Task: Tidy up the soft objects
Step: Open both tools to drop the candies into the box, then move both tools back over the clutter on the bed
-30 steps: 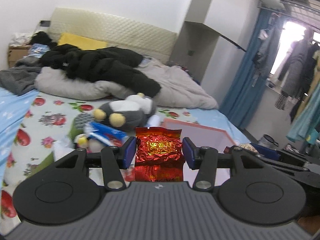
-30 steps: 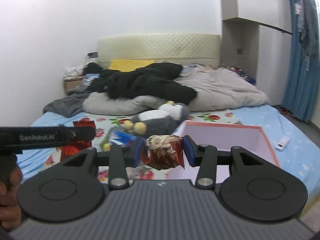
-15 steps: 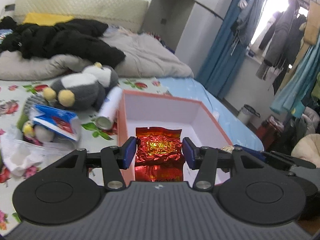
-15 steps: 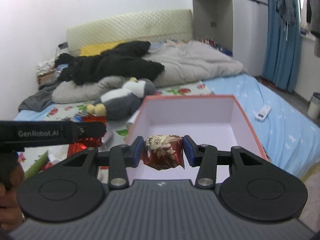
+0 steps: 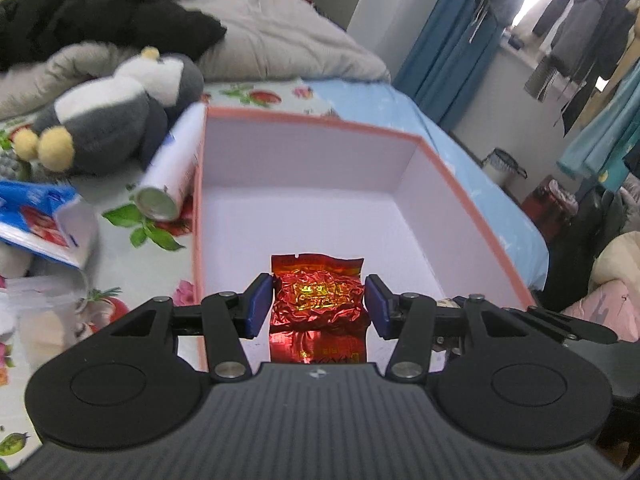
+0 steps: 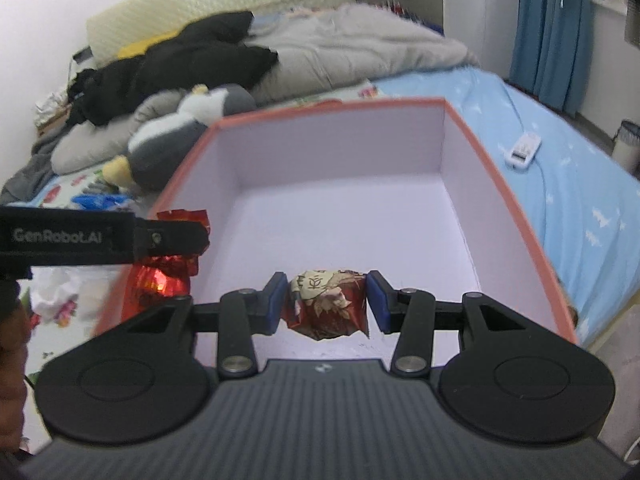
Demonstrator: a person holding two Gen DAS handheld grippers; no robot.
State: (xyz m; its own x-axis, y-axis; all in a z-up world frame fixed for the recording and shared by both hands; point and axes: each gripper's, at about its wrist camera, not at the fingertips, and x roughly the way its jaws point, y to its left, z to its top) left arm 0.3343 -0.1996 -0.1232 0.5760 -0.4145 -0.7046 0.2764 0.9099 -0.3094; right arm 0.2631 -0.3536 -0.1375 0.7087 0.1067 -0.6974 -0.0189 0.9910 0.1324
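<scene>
My left gripper (image 5: 319,304) is shut on a crinkled red foil packet (image 5: 319,300) and holds it over the near left part of the pink-rimmed box (image 5: 312,118). My right gripper (image 6: 327,302) is shut on a red and cream patterned packet (image 6: 326,306), held over the near edge of the same box (image 6: 332,108). The box's white inside shows nothing lying in it. In the right wrist view the left gripper (image 6: 172,240) with its red packet (image 6: 160,280) shows at the box's left wall.
A grey and white plush penguin (image 5: 116,116) lies left of the box, with a white can (image 5: 172,176) against the box wall. A blue snack bag (image 5: 40,224) and white plastic lie further left. A white remote (image 6: 524,150) rests on the blue sheet. Blankets pile behind.
Both grippers moved forward and down toward the box, each still holding its packet. The box now fills both views.
</scene>
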